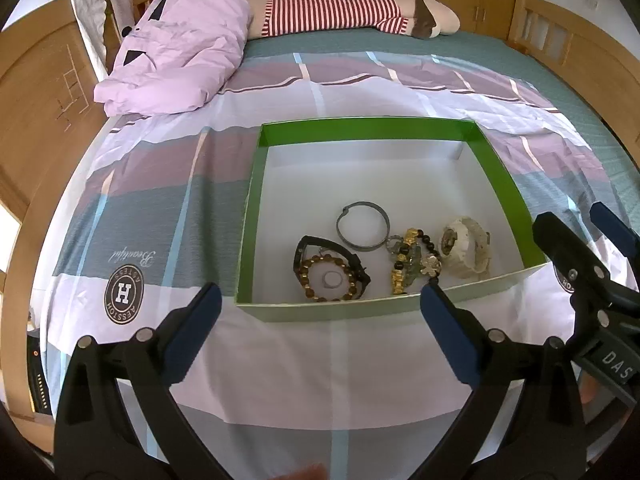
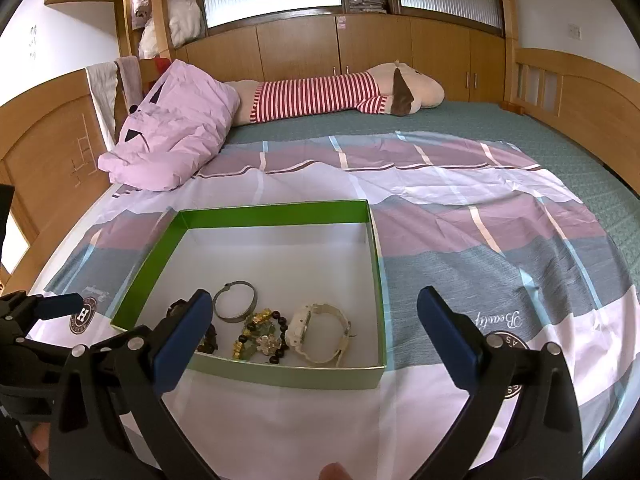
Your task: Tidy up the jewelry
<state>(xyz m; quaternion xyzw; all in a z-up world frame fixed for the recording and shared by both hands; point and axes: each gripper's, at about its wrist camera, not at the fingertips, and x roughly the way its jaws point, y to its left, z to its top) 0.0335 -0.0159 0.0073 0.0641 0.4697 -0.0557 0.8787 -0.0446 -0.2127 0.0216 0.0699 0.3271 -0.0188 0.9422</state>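
With both tools spread wide & empty, jewelry all sitting in green box on bed.

L wrist: left tool [image 1: 320, 308] gaping, hovering over bedsheet [image 1: 120, 216] just short of green box [image 1: 368, 128]; inside, near front wall: black watch [image 1: 304, 250] under amber bead bracelet [image 1: 330, 280], grey bangle [image 1: 362, 228], gold-and-dark bead bracelet [image 1: 410, 264], cream watch [image 1: 466, 250]. R wrist: right tool [image 2: 314, 318] likewise agape, nothing pinched, before box front-right; cream watch nearest, pink pillow [image 2: 176, 128] & striped plush [image 2: 320, 94] at far side.
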